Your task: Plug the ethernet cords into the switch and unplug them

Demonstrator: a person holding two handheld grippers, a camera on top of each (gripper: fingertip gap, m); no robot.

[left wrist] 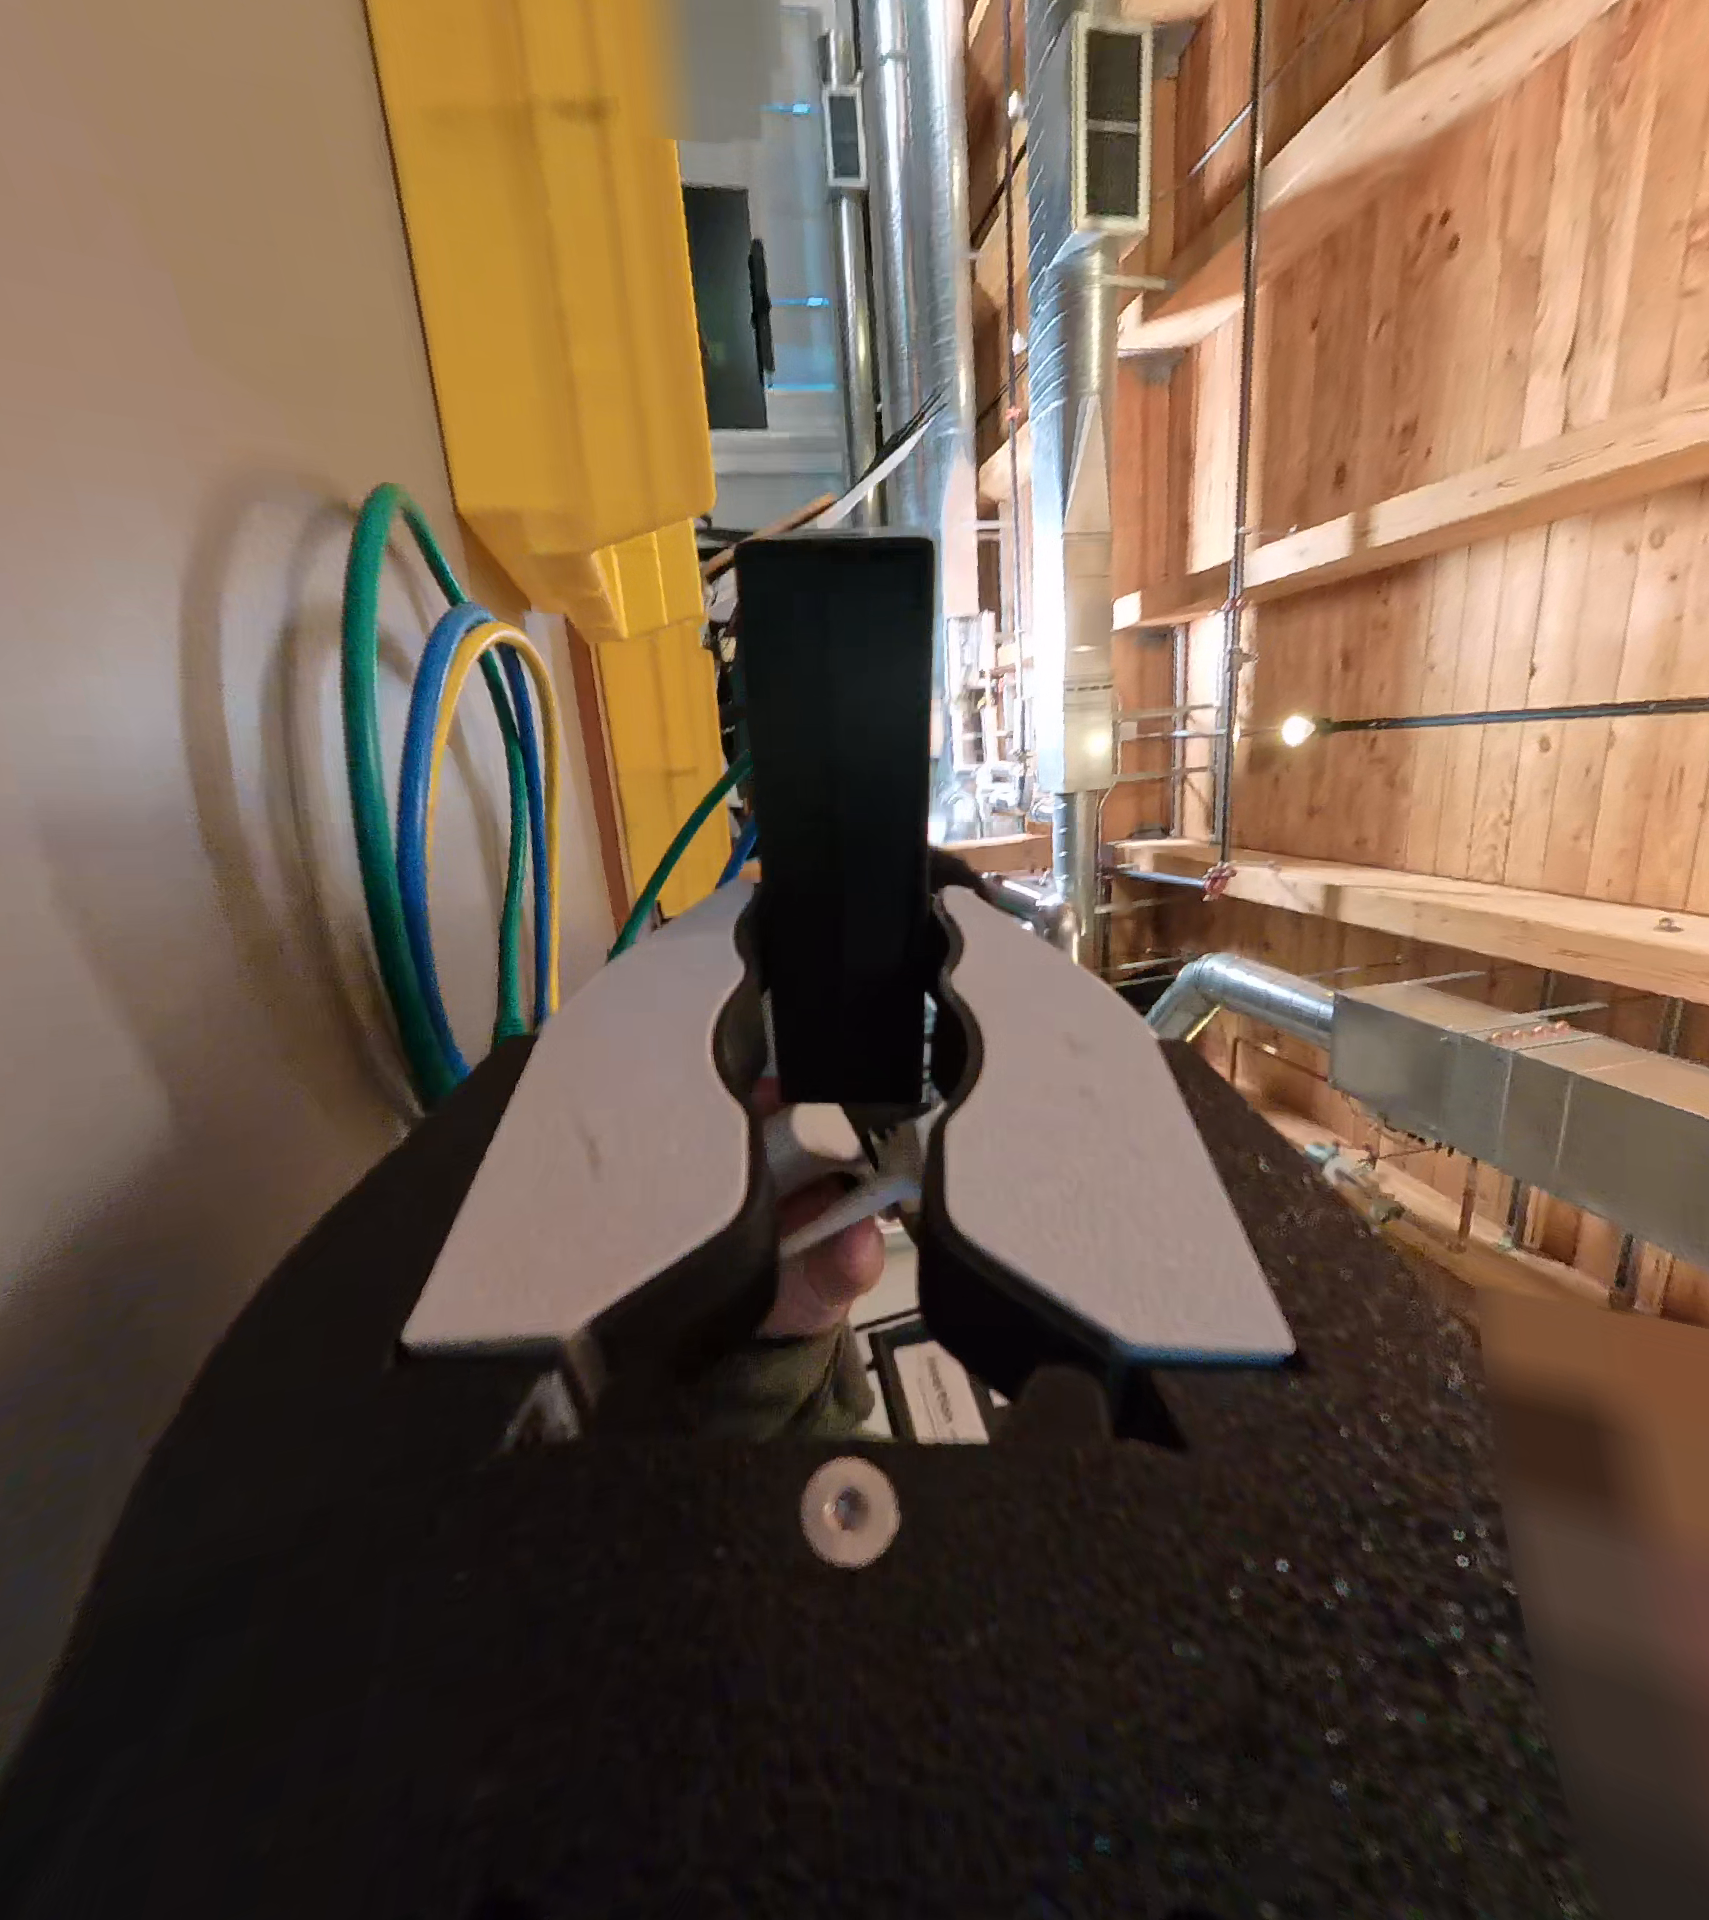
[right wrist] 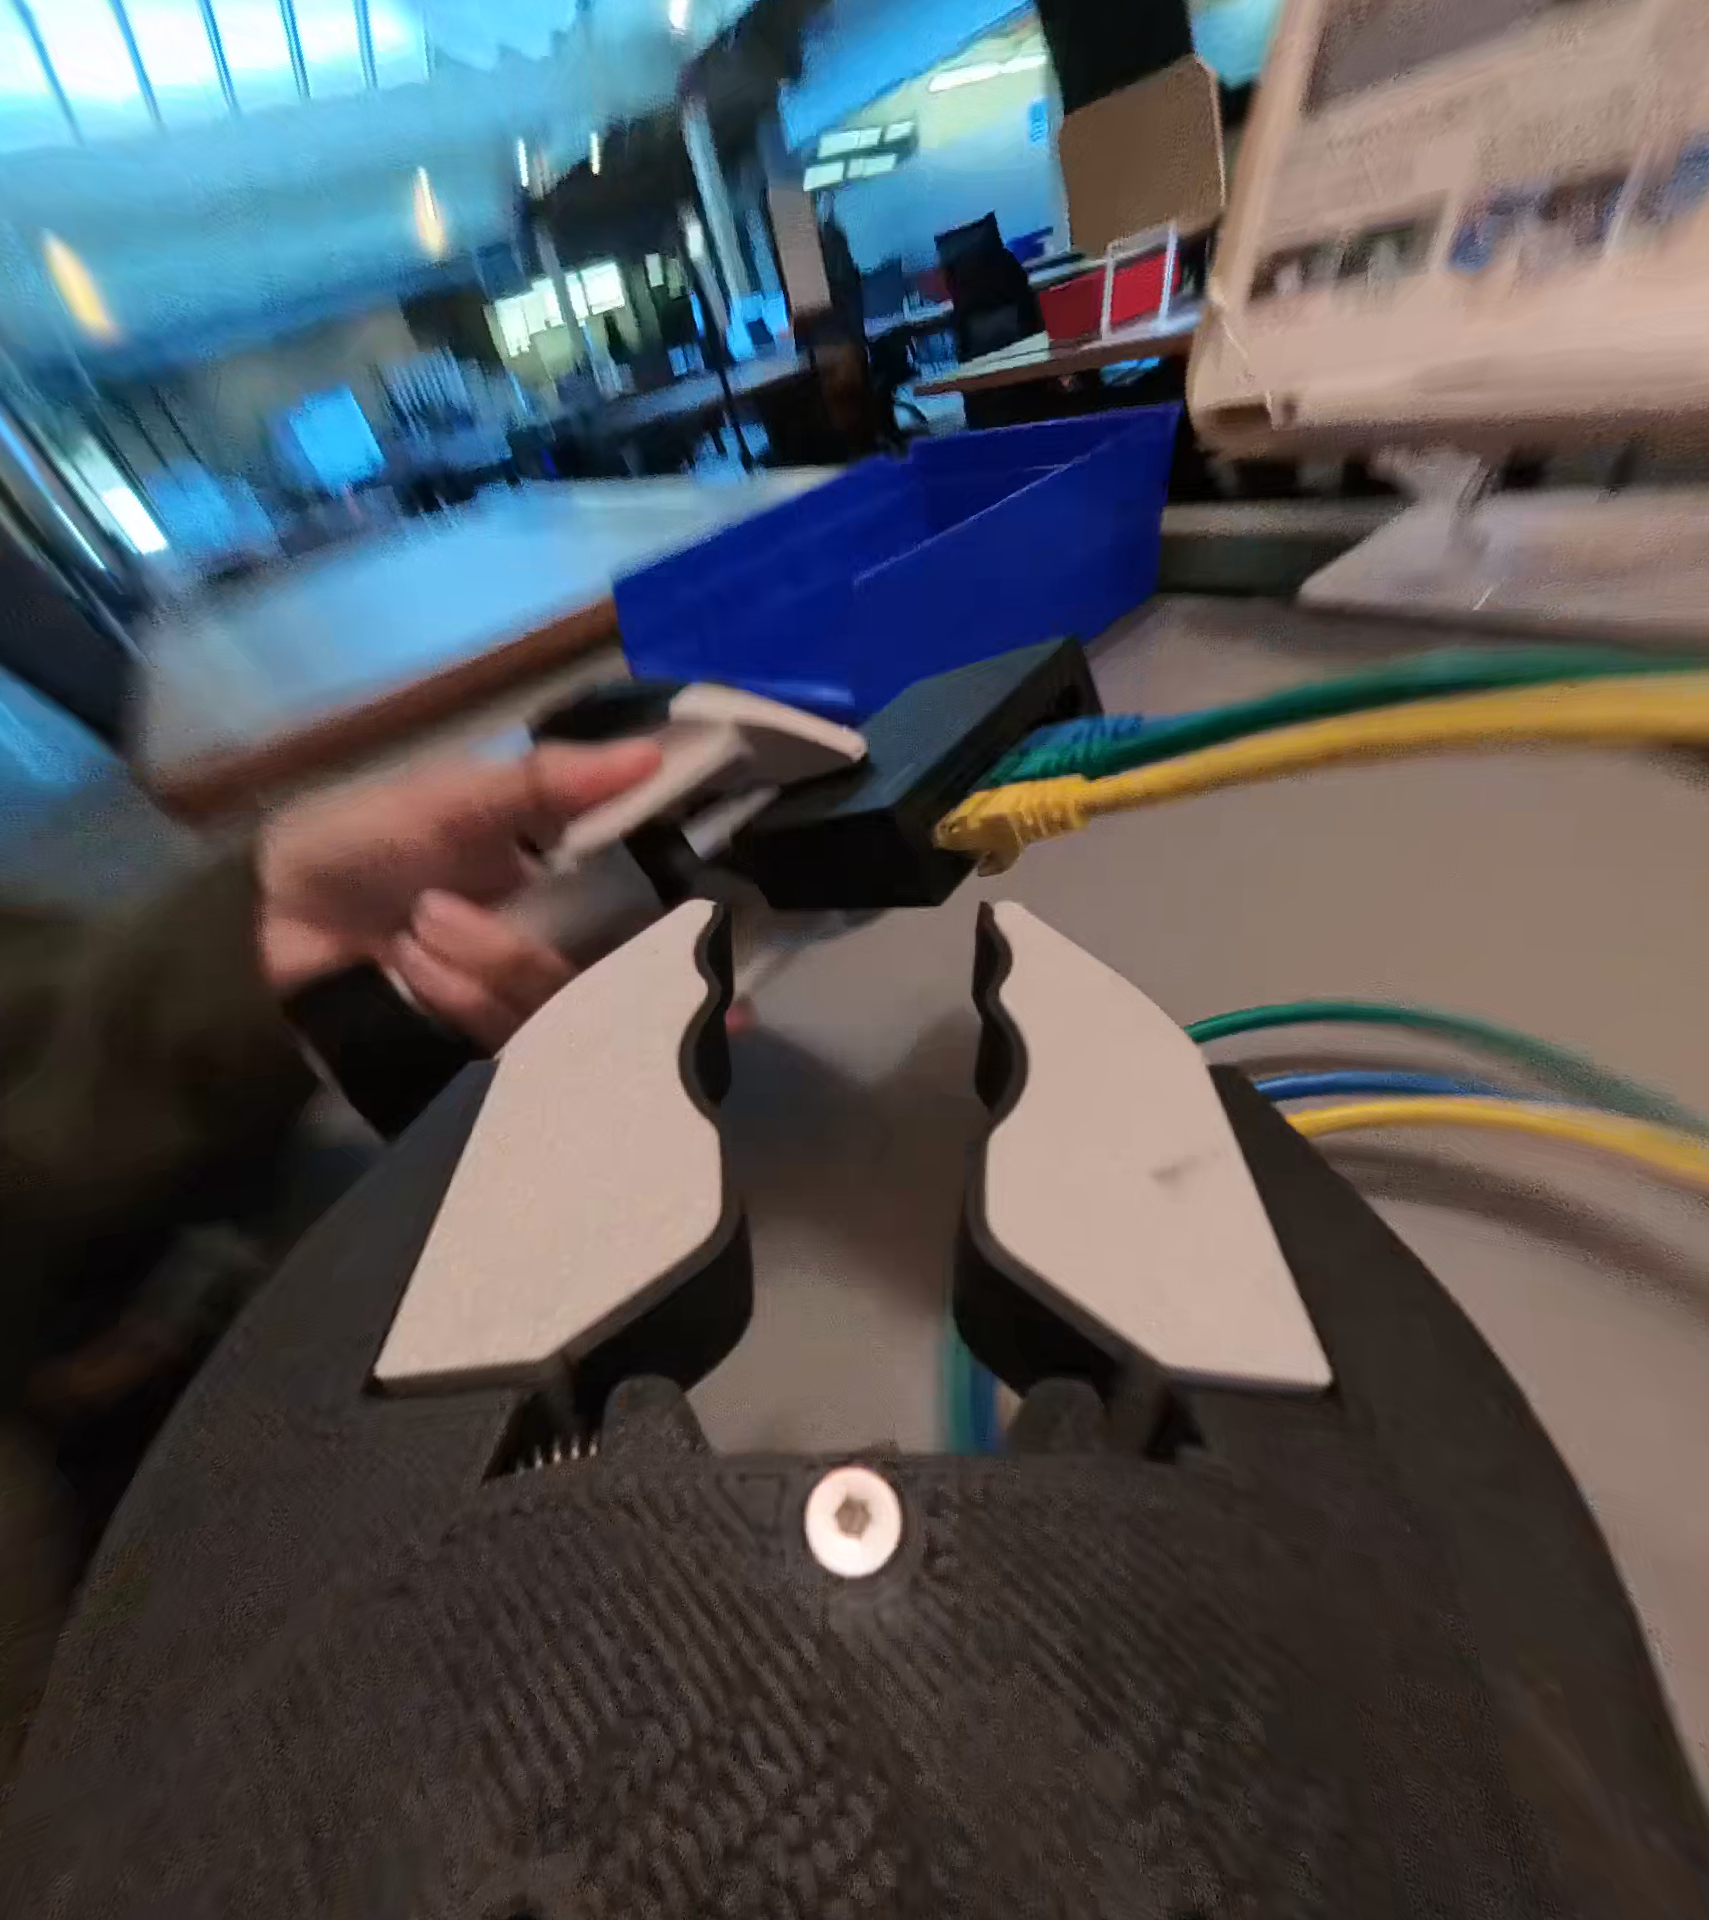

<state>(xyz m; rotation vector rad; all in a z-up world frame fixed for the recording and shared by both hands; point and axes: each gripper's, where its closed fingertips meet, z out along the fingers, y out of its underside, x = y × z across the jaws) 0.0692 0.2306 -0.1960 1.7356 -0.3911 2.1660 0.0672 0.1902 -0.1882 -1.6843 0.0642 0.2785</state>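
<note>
Switch (left wrist: 845, 821): a black rectangular box, clamped between the two grey fingers of the left gripper (left wrist: 842, 935), whose jaws press on its long sides. In the left wrist view the box projects forward beyond the fingertips, with the camera rolled sideways so that the table surface (left wrist: 102, 727) stands at the left of the frame. Green (left wrist: 364, 790), blue (left wrist: 414, 810) and yellow (left wrist: 551, 790) ethernet cords form loops on that surface. Yellow bins (left wrist: 580, 312) lie beyond the loops. A wooden ceiling with metal ducts (left wrist: 1068, 416) fills the right of the frame.

In the right wrist view the switch (right wrist: 933, 769) is held above the table (right wrist: 1349, 935), with the left gripper (right wrist: 725, 769) and the person's hand (right wrist: 414, 894) on its left end. Three cords enter its right-facing side:
- the yellow cord (right wrist: 1452, 727), whose connector (right wrist: 1016, 816) sits at the nearest port;
- the green cord (right wrist: 1401, 681), directly behind it;
- the blue connector (right wrist: 1089, 732), partly hidden between them.

Whether each connector is fully seated cannot be determined because of blur.

The right gripper (right wrist: 850, 935) is open, its fingers well apart and holding nothing. Its fingertips are just below the switch and near the yellow connector, not touching either. More green, blue and yellow cord runs pass to the right of this gripper. A blue bin (right wrist: 891, 582) stands on the table behind the switch, and a pale box (right wrist: 1504, 208) occupies the upper right.
</note>
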